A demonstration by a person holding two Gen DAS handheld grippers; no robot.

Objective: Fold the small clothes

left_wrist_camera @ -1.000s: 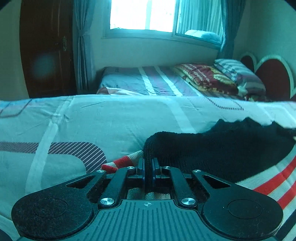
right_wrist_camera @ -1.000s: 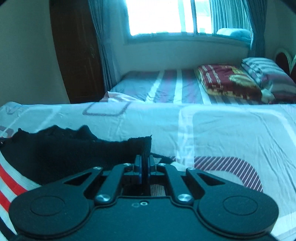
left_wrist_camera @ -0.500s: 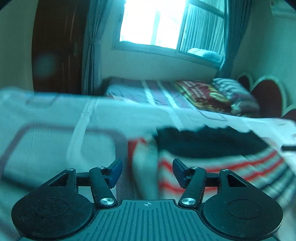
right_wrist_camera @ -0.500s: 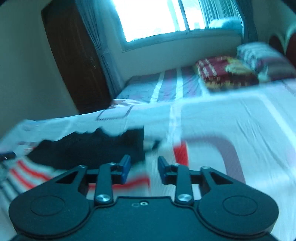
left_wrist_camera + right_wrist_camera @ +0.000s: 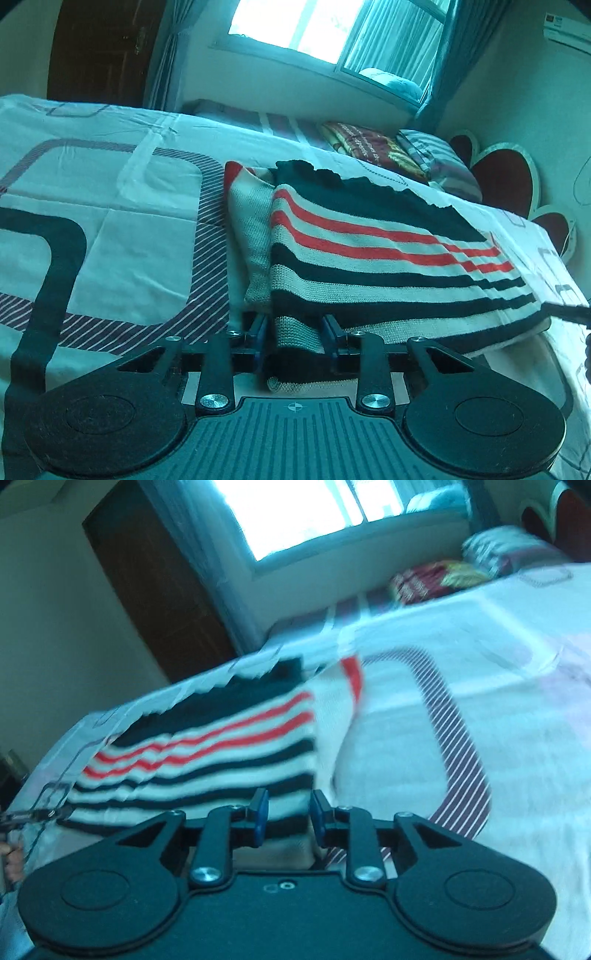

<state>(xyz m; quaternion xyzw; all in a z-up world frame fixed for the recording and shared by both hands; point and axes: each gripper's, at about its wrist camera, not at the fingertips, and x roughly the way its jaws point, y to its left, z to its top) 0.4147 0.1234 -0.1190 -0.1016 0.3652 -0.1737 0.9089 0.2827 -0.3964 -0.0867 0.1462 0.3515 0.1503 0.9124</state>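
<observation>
Two wrist views of a knitted garment striped in black, red and cream, lying part-folded on a pale bedsheet printed with dark rounded bands and hatched lines.

**Step in hand.** A new hold on the near edge of the garment is judged to be under way, one corner to each tool, so that the near half can be carried over. The left gripper is seen with its jaws closing; a bunched flap of the near left corner lies between them, but the blue pads are not yet pressed onto it. The right gripper has its jaws partly apart, the near right corner lying between them without visible pressure from the pads. For a clean fold, both layers of the edge should be taken well inside the pads before any lift, and the two corners should be raised level and together so that the stripes stay parallel. A shallow bite is likely to slip off thick knit.

**The garment.** The knit is coarse and ribbed. A scalloped black band forms the far edge, followed by two red stripes on cream, then alternating black and cream stripes toward the tools. A cream panel with a red end shows at the side, folded under the body. The right view is blurred, so finer detail cannot be told there.
</observation>
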